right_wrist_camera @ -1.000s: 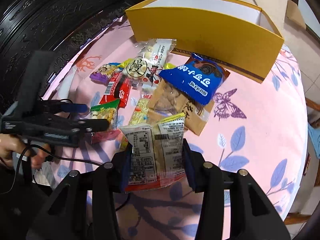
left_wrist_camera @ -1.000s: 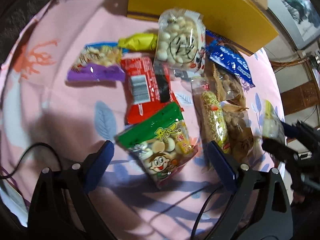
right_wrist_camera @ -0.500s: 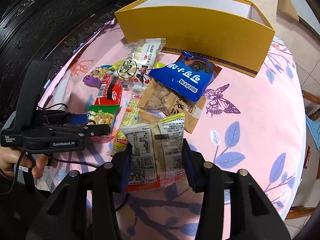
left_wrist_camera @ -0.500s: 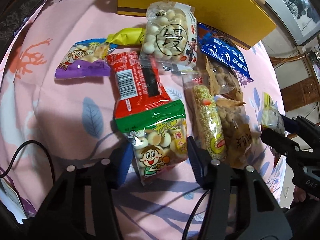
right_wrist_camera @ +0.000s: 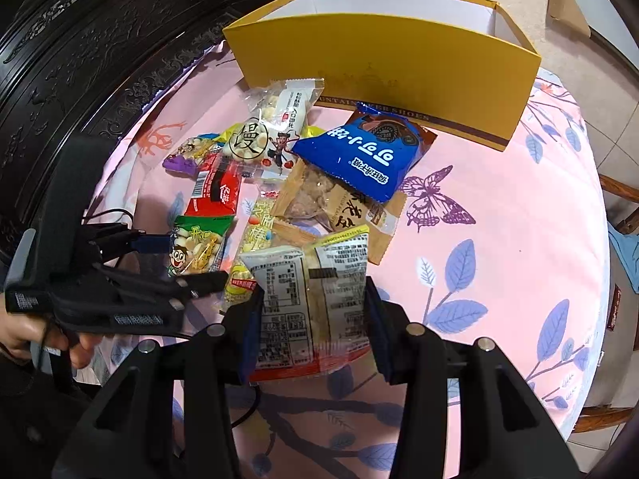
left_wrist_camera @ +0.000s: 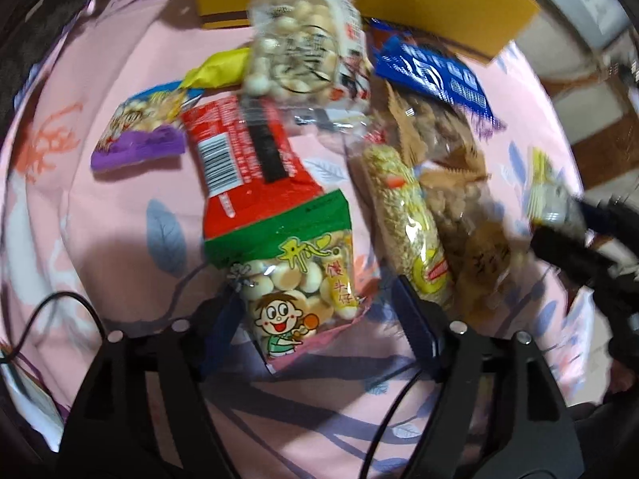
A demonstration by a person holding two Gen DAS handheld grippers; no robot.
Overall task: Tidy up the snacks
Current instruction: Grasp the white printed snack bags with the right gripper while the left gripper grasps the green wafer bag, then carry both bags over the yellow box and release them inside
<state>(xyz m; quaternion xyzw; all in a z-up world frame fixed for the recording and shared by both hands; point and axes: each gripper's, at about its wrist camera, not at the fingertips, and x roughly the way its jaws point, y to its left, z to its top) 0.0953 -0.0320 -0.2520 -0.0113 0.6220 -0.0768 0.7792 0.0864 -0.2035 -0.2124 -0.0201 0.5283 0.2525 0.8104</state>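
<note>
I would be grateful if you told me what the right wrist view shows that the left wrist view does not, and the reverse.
Only the right wrist view shows the yellow box open and white inside, the butterfly print, and the right gripper clamping a clear packet face-down. Only the left wrist view shows the left gripper head-on, jaws astride the green-topped biscuit bag, the right one clear of it. Both show the blue packet, red packet and purple packet.

I read "SHOES" on yellow box (right_wrist_camera: 383, 68) base strip; "漫" circled on clear bag (right_wrist_camera: 263, 135) just before it.
</note>
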